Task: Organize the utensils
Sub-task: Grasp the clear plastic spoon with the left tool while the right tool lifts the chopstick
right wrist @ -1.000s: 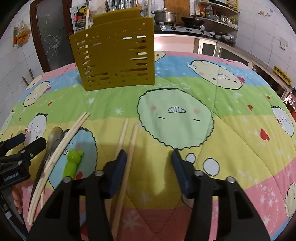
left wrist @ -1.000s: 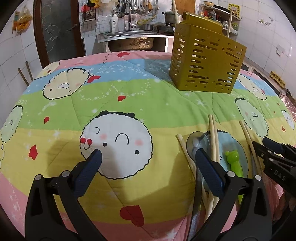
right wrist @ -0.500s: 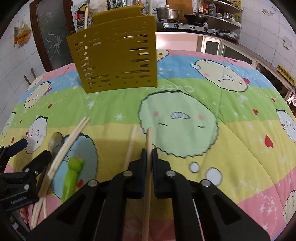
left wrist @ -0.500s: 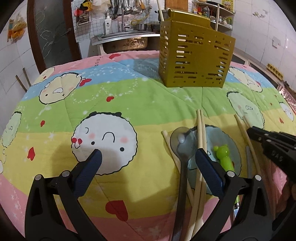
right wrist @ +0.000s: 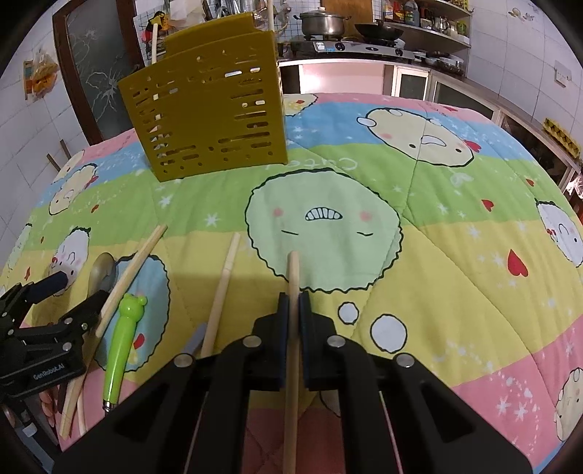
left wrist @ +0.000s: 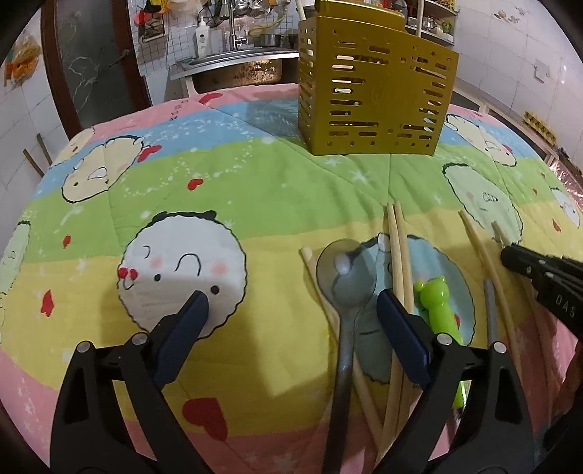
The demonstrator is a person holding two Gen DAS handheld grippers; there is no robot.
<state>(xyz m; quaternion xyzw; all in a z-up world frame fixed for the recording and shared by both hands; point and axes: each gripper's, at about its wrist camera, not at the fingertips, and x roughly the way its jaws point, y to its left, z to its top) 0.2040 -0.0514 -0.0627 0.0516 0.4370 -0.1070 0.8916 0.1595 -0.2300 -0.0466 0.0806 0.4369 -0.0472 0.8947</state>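
Observation:
My right gripper (right wrist: 293,304) is shut on a wooden chopstick (right wrist: 293,277) and holds it a little above the quilt; it shows at the right edge of the left wrist view (left wrist: 510,255). Another chopstick (right wrist: 221,291) lies just to its left. My left gripper (left wrist: 291,310) is open and empty, low over a metal spoon (left wrist: 346,273) and a chopstick pair (left wrist: 397,255). A green frog-handled utensil (left wrist: 435,306) lies beside them. The gold slotted utensil holder (left wrist: 371,94) stands upright at the far side, with chopsticks standing in it.
A cartoon-print quilt (right wrist: 437,255) covers the table. A thin grey utensil (left wrist: 492,313) lies by the frog utensil. A sink (left wrist: 237,69) and stove with pots (right wrist: 328,25) are behind the table.
My right gripper closed on the chopstick and has lifted it slightly. My left gripper has shifted right and forward, so the spoon now lies between its fingers.

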